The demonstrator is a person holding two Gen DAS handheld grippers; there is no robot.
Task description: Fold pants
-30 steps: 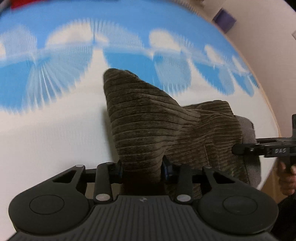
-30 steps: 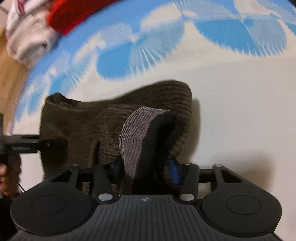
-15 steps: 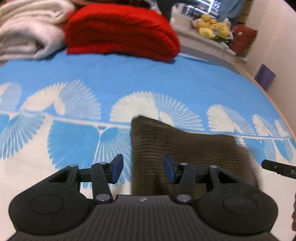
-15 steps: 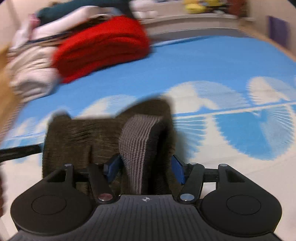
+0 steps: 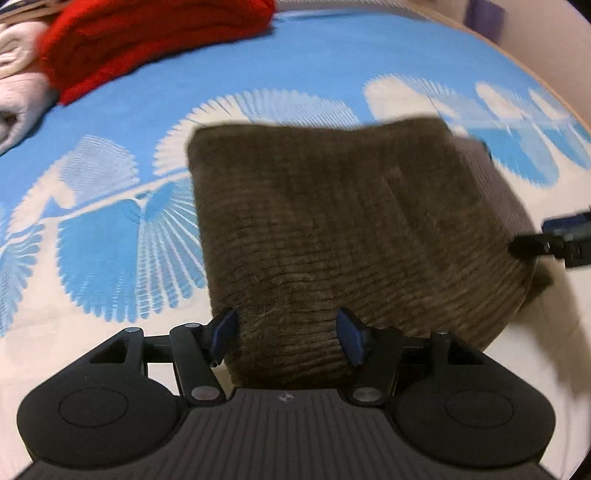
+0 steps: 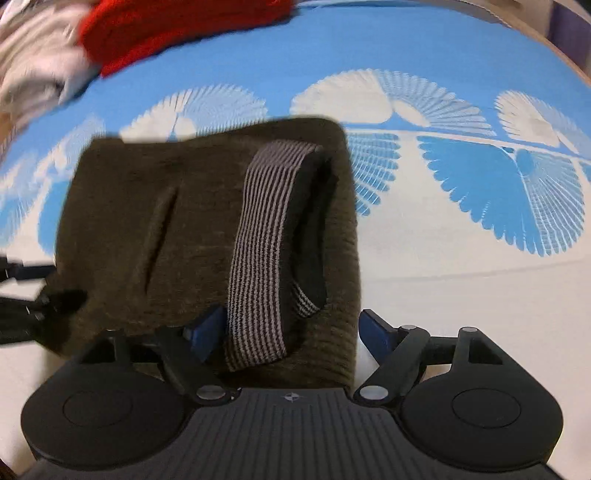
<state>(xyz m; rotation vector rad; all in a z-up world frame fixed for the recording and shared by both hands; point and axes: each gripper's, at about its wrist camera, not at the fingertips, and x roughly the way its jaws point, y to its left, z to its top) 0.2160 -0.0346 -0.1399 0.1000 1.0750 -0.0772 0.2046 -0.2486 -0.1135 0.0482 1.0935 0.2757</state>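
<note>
The brown corduroy pants [image 5: 332, 229] lie folded in a thick rectangle on the blue and white fan-patterned bed cover [image 5: 110, 240]. Their near edge sits between the blue pads of my left gripper [image 5: 288, 334], whose jaws are opening and no longer pinch the cloth. In the right wrist view the pants [image 6: 147, 221] show a grey striped waistband [image 6: 258, 258] looping over the top. My right gripper [image 6: 290, 332] straddles that end with its jaws opening, and a gap shows at the right pad. Each gripper's tip shows at the edge of the other's view.
A folded red blanket [image 5: 147, 44] and a cream one [image 5: 18, 92] lie at the far left of the bed. The bed's wooden edge [image 5: 546, 81] and a wall run along the right, with a purple object [image 5: 484, 14] beyond.
Both grippers were shut on raised folds of the pants; their jaws have spread and let go. The pants have dropped flat onto the bed.
</note>
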